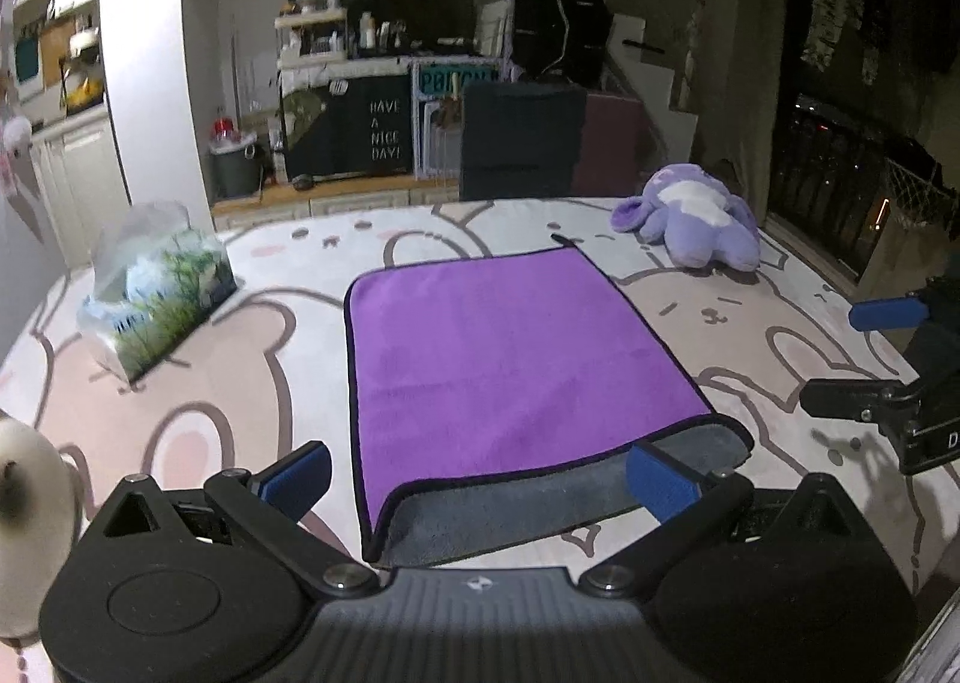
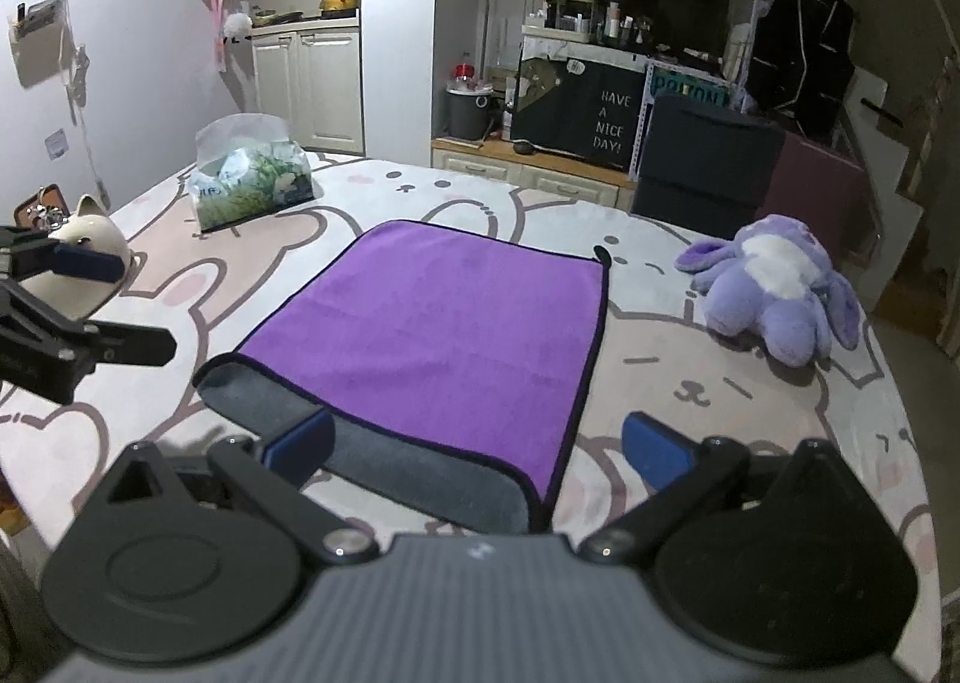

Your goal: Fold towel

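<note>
A purple towel (image 1: 510, 347) with a dark border lies folded on the rabbit-print table cover (image 1: 240, 383). Its grey underside (image 1: 540, 497) sticks out along the near edge. It also shows in the right wrist view (image 2: 444, 335), with the grey strip (image 2: 420, 473) nearest me. My left gripper (image 1: 480, 473) is open and empty, above the towel's near edge, its fingers straddling it. My right gripper (image 2: 477, 452) is open and empty over the near right corner. Each gripper shows at the edge of the other's view, the right one (image 1: 870, 359) and the left one (image 2: 90, 305).
A tissue pack (image 1: 156, 299) in a plastic wrapper stands at the left of the table. A purple plush toy (image 1: 696, 221) lies at the right. A white cat-shaped pot (image 2: 90, 257) sits at the left edge. Cabinets and shelves stand behind the table.
</note>
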Motion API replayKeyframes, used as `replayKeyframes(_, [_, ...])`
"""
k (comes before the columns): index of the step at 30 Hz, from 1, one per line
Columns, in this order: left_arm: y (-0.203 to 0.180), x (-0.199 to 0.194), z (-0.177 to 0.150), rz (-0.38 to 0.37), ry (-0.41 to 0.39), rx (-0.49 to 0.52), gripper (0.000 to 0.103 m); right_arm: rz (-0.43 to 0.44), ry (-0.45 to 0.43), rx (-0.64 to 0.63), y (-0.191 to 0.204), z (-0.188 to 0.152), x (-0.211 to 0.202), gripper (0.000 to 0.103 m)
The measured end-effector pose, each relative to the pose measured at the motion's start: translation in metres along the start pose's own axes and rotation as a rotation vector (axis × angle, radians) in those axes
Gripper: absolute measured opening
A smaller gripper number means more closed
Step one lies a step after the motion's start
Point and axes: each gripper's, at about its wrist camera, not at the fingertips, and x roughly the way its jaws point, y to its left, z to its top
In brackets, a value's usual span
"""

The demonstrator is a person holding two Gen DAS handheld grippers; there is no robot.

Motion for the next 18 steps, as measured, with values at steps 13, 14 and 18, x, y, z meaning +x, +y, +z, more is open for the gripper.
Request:
replayKeyframes(13, [0.030,0.051,-0.006,-0.057,0.109,-0.055,0.089,0.019,0.040,0.045,-0.017,-0.019,0.041,0.103])
replayKeyframes(14, [0.032,0.055,-0.007,-0.063,0.121,-0.060,0.087,0.019,0.041,0.052,-0.018,-0.020,0.045,0.103])
replayKeyframes(18, [0.038,0.069,-0.010,-0.071,0.159,-0.067,0.078,0.014,0.056,0.054,-0.024,-0.024,0.061,0.103])
